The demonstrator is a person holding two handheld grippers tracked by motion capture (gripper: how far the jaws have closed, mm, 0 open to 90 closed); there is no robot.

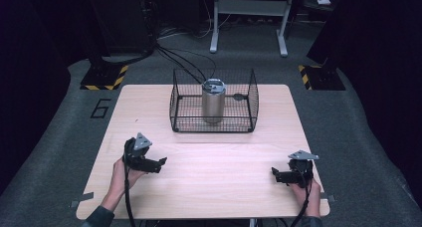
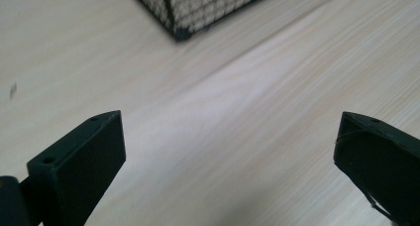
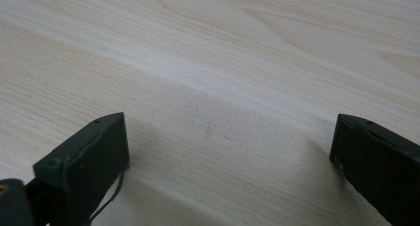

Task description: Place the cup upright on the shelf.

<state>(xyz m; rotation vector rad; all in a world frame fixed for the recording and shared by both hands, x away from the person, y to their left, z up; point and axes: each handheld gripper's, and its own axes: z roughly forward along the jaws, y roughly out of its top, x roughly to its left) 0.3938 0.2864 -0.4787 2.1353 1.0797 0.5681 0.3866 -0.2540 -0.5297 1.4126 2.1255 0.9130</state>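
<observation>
A black wire basket (image 1: 215,123) stands at the far middle of the wooden table (image 1: 209,167). Inside it a steel tumbler (image 1: 213,101) with a dark lid stands upright. My left gripper (image 1: 160,164) rests near the table's front left, held by a hand, jaws wide apart with bare wood between them. One corner of the basket (image 2: 181,32) appears ahead of the left gripper (image 2: 230,151). My right gripper (image 1: 275,175) sits at the front right, pointing left, open and empty. Between the right gripper's (image 3: 228,151) jaws lies only wood grain.
Beyond the table lies grey carpet with cables (image 1: 184,57), a white frame's legs (image 1: 249,23) and two stands with yellow-black striped bases (image 1: 104,77). A "6" (image 1: 101,107) is marked on the floor at left. Open tabletop stretches between the grippers and the basket.
</observation>
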